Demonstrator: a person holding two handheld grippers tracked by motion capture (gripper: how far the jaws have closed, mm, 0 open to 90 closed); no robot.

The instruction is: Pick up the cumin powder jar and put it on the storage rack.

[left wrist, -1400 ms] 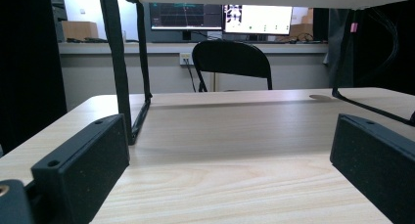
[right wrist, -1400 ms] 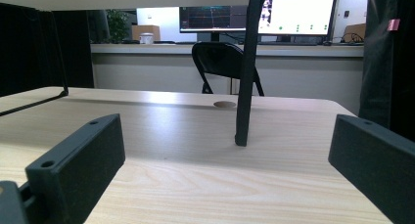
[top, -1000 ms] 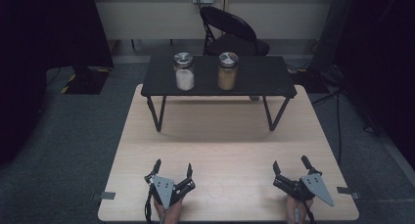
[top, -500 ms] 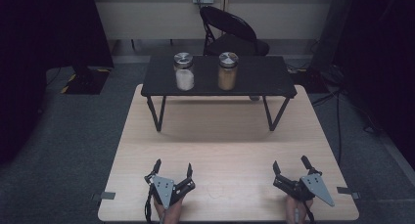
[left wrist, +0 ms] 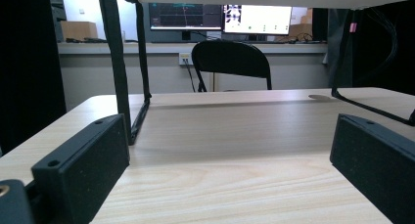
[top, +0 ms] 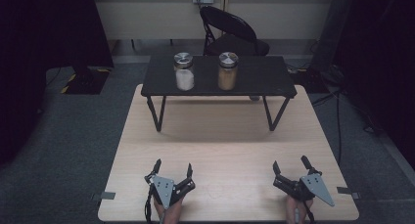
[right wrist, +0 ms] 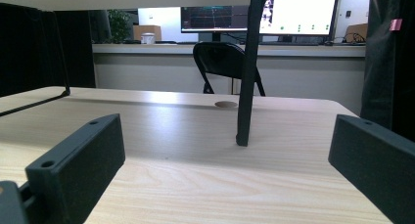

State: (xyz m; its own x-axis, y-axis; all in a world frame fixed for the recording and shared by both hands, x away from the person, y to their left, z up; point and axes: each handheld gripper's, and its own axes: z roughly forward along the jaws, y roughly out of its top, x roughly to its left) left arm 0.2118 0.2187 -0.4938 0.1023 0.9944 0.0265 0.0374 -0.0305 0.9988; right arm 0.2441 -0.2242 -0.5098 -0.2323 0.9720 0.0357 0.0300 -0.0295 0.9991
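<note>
Resting low at the bottom of the high view, the left tool sits at the lower left of the frame and the right tool at the lower right, both over the near edge of the pale wooden desk, each with its jaws spread wide and nothing between them. A hand shows beneath the left tool at the bottom edge, and another hand beneath the right one. In the upper middle of the frame a small black stand on thin angled legs straddles the far part of the desk; on its top stand two upright jars with metal lids, well apart from both tools: the white-filled jar to the left and the tan-filled jar just to its right, near each other but not touching. Behind the stand, at the top centre, is a black folding chair on grey carpet. The left gripper view looks along the desk between its own two wide-set black jaws, with a leg of the stand at upper left, the chair in the middle and lit monitors along the top. The right gripper view has its jaws equally wide, with a stand leg upright at centre.
</note>
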